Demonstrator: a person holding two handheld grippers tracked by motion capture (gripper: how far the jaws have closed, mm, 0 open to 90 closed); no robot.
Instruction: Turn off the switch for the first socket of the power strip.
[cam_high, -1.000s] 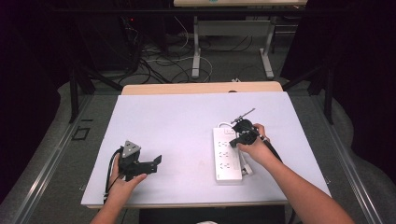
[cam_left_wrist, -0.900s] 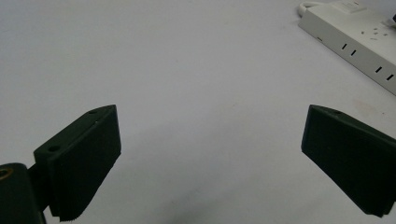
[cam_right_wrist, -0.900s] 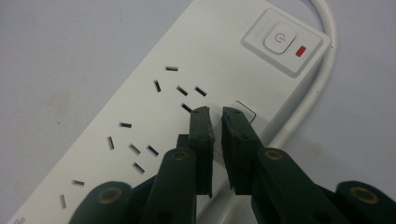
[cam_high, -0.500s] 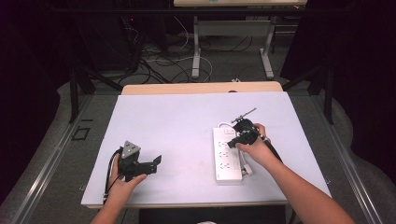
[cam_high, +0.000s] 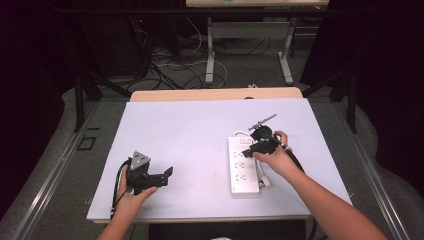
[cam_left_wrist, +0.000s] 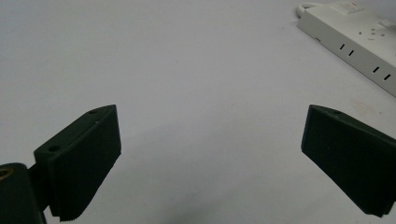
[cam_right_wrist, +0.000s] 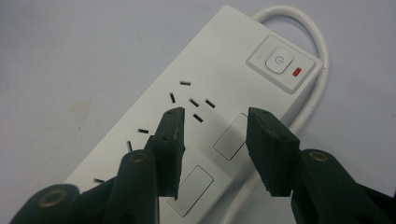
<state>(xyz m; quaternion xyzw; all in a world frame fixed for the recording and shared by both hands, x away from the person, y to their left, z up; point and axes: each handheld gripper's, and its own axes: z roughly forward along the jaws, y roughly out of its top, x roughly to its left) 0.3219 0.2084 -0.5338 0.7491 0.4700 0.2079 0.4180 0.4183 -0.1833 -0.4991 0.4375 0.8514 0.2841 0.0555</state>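
Fingers: both grippers' spread, empty | right gripper (cam_high: 256, 146) over power strip (cam_high: 242, 165) | white table (cam_high: 200, 135) | cables on floor (cam_high: 175, 65)

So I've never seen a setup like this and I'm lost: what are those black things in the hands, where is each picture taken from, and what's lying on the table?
A person sits at a white table holding a hand-operated two-jaw gripper in each hand. One picture looks down from above. The other two come from cameras riding on the grippers. The left gripper is open over bare table, holding nothing. The right gripper is open just above a white power strip, also holding nothing. The strip has a switch with a red light.
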